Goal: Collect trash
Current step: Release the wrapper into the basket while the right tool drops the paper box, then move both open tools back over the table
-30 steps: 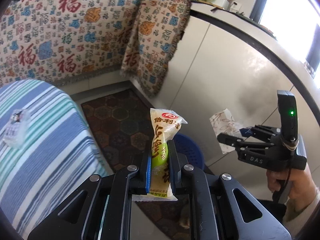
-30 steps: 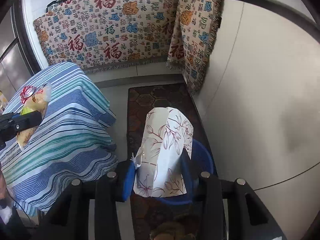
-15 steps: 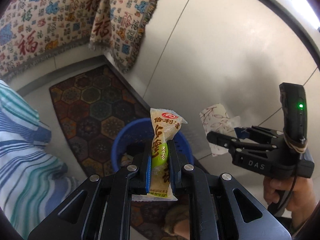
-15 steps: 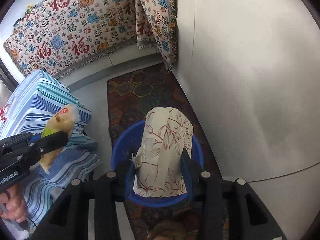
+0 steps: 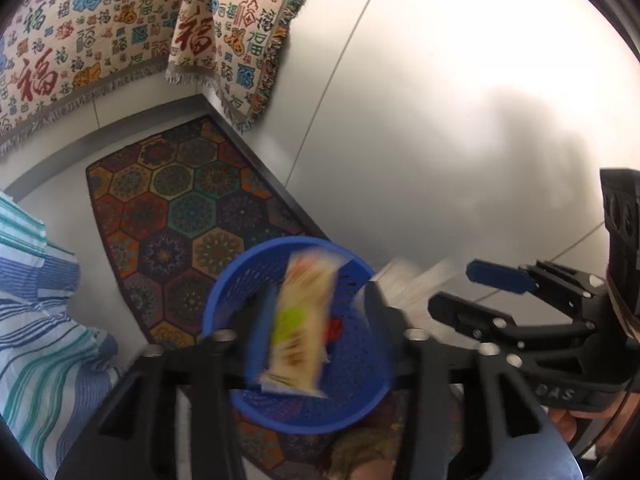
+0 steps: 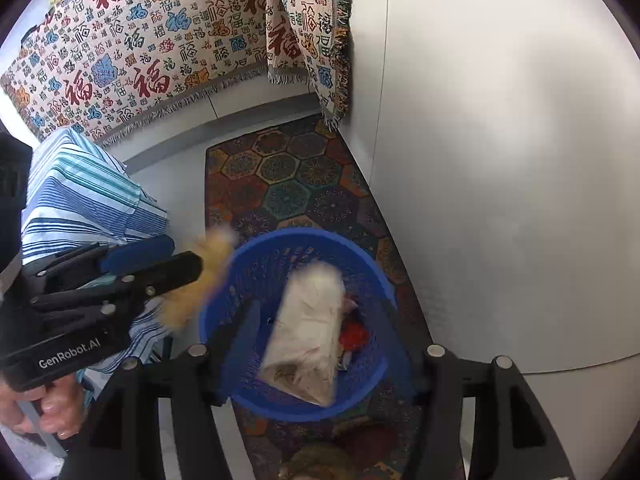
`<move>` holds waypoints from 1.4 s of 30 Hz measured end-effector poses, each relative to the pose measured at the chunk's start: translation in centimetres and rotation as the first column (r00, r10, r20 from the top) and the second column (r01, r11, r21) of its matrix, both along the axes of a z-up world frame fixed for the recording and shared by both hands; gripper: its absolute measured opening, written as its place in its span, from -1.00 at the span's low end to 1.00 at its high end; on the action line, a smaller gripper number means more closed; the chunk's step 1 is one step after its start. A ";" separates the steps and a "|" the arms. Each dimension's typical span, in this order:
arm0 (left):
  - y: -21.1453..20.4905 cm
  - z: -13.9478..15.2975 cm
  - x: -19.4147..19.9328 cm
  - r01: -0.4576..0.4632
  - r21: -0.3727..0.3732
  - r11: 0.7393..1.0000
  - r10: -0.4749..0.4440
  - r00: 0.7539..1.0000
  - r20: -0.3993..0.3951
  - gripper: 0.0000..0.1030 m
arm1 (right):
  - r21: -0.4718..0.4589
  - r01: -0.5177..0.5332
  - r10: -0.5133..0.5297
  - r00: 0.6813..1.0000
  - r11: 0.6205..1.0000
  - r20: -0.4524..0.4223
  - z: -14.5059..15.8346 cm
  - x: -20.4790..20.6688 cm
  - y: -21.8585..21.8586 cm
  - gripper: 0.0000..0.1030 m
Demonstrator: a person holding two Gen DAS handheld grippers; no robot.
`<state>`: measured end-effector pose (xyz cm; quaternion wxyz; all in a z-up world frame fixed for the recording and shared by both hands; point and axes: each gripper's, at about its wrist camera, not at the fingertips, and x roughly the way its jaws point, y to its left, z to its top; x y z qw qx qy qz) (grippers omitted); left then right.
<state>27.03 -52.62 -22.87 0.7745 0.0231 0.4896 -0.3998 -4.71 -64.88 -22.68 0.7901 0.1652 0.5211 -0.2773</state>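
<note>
A blue mesh basket stands on the floor below both grippers. My left gripper hangs over it with its jaws opening. The yellow-green snack packet is a blur between them, clear of the pads, dropping into the basket. My right gripper is also over the basket with its jaws opening. The floral paper wrapper falls loose between them. In the left wrist view the right gripper shows at right, and the left gripper shows at left in the right wrist view. Something red lies in the basket.
The basket stands on a hexagon-patterned rug, close to a white cabinet front on the right. A table under a striped cloth is at left. A patterned blanket hangs at the back.
Both grippers came down over the blue basket. Both jaws have opened, letting go of the snack packet and the floral wrapper, which now fall blurred toward the basket.
</note>
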 end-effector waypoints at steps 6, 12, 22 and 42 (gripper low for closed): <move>1.1 1.3 0.3 -0.029 -0.031 0.999 0.029 1.000 -0.012 0.11 | -0.058 0.004 -0.002 0.999 0.998 0.032 1.7 -0.1 0.5 0.20; 7.2 6.3 -1.1 -0.081 -0.068 0.994 0.085 0.994 0.069 0.19 | -0.201 -0.015 0.042 0.991 0.980 0.129 6.4 1.4 3.6 0.20; 28.0 13.4 -5.1 -0.277 -0.026 0.960 0.275 0.927 0.254 0.47 | -0.361 -0.189 0.296 0.917 0.913 0.268 11.3 8.7 16.3 0.23; 56.4 6.2 4.9 -0.579 0.152 0.801 0.539 0.808 0.238 0.48 | -0.111 -0.409 0.423 0.889 0.906 0.178 4.4 27.5 38.6 0.32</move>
